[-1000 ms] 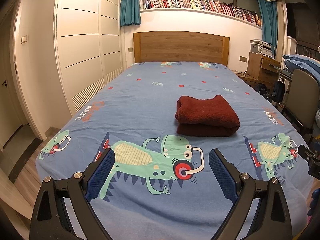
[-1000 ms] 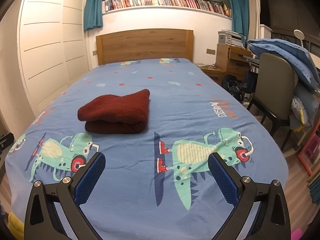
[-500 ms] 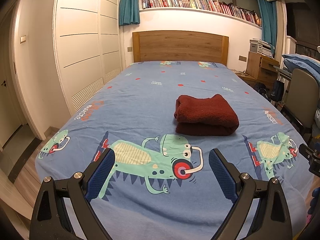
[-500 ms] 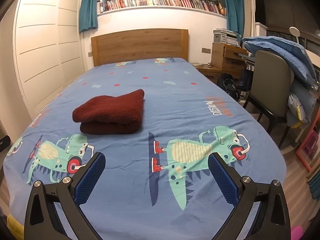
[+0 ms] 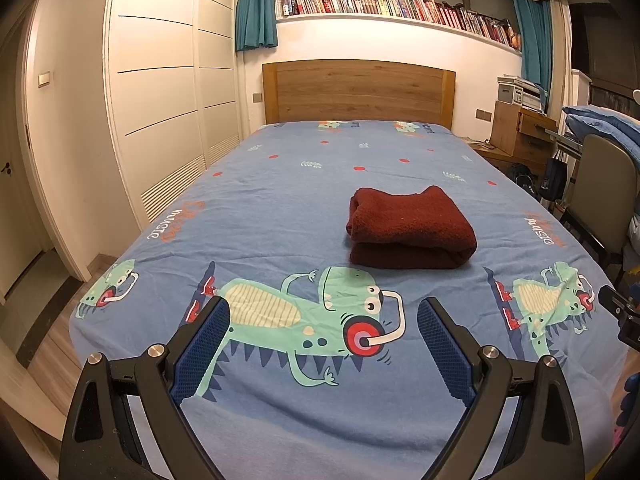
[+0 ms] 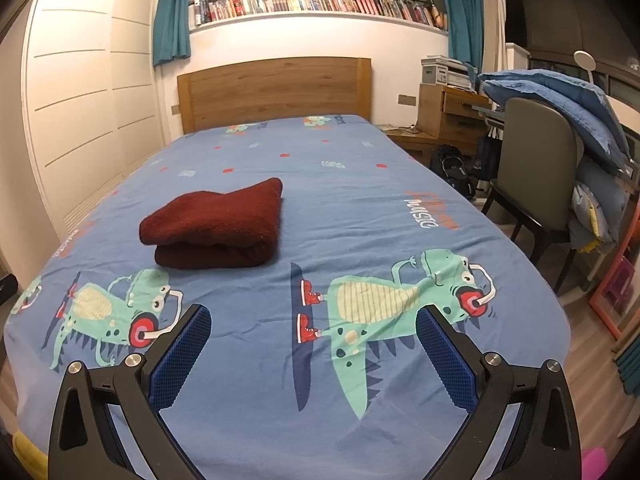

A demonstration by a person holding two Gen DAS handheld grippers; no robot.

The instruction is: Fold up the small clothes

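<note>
Dark red and thick-piled, folded into a compact double-layered bundle (image 5: 412, 228), lay flat on the blue dinosaur-print bedsheet (image 5: 280, 208), roughly mid-bed. Held nothing and sat in nothing; no basket or bin around it. Seen from the left wrist camera at about 1 o'clock from the left gripper (image 5: 323, 320), well apart from it, beyond the printed green dinosaur (image 5: 320, 312) lying between the blue-padded fingers (image 5: 202, 348). Seen from the right wrist camera (image 6: 216, 230) at about 11 o'clock from the right gripper (image 6: 313, 326), again well apart, with bare sheet in between. Both claws spread wide, gripping nothing, hovering above the foot end of the bed. Rounded fold of the bundle turned toward the chair side of the bed, looser edges toward the wardrobe side. At 12 o'clock, a wooden headboard (image 5: 358, 90); above it, a long wall shelf (image 5: 396, 20) packed with upright books (image 5: 400, 2), flanked by teal curtains (image 5: 256, 4). At 9 to 10 o'clock in the left view, white wardrobe doors (image 5: 160, 100). At 2 to 3 o'clock in the right view, a grey-backed chair (image 6: 540, 152) with blue bedding (image 6: 560, 100) piled behind its back, and a wooden desk unit (image 6: 448, 116) carrying a printer (image 6: 444, 70). Contents of its drawers hidden.
</note>
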